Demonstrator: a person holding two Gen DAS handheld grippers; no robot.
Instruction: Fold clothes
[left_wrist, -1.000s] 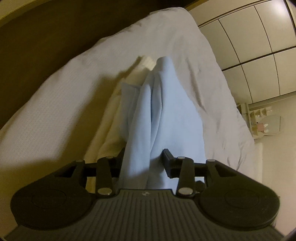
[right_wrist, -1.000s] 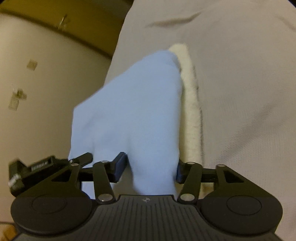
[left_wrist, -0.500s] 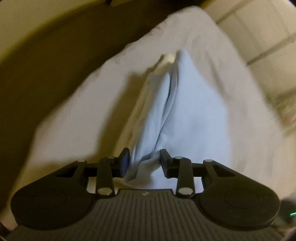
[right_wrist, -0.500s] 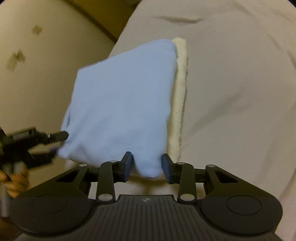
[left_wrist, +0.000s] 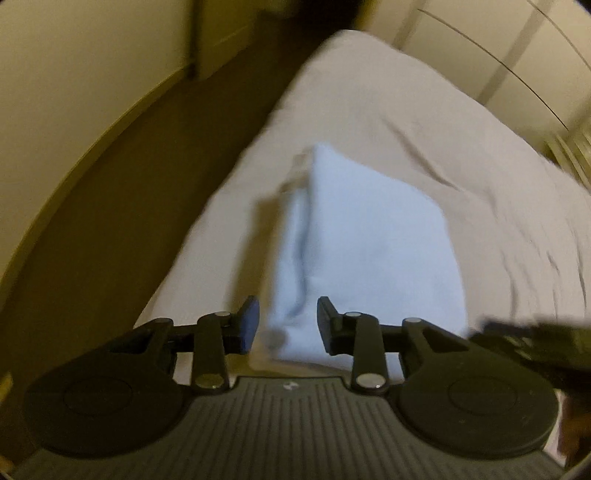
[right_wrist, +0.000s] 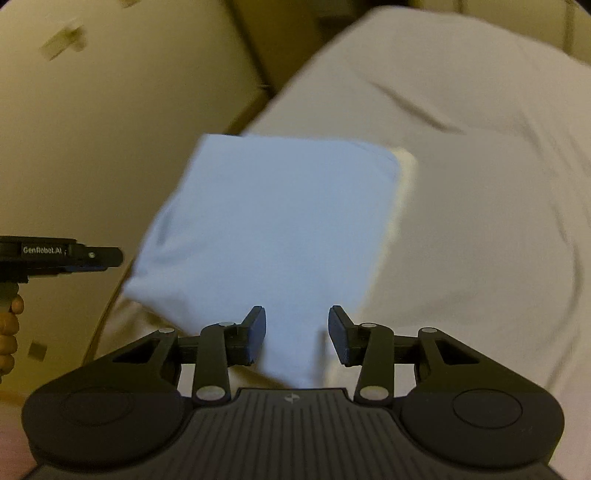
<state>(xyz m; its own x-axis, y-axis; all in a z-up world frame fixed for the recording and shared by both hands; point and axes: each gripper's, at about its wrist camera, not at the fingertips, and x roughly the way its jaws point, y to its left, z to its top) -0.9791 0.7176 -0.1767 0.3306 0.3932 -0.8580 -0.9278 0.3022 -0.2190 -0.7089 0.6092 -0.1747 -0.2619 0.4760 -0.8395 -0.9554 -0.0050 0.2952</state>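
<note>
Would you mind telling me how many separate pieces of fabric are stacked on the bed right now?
2. A light blue garment lies folded on top, and a cream fleecy piece sits beneath it, showing only along its right edge. More could be hidden underneath, on the white bed.

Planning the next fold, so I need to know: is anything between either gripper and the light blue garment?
Nothing visible. The light blue garment lies directly ahead of the right gripper and the left gripper, jaws open, with only the cream towel beneath it on the bed.

Left wrist: close, low over white bed (left_wrist: 369, 96).
Right wrist: same.
Shared: folded pale-blue cloth (left_wrist: 369, 251) (right_wrist: 273, 221).
</note>
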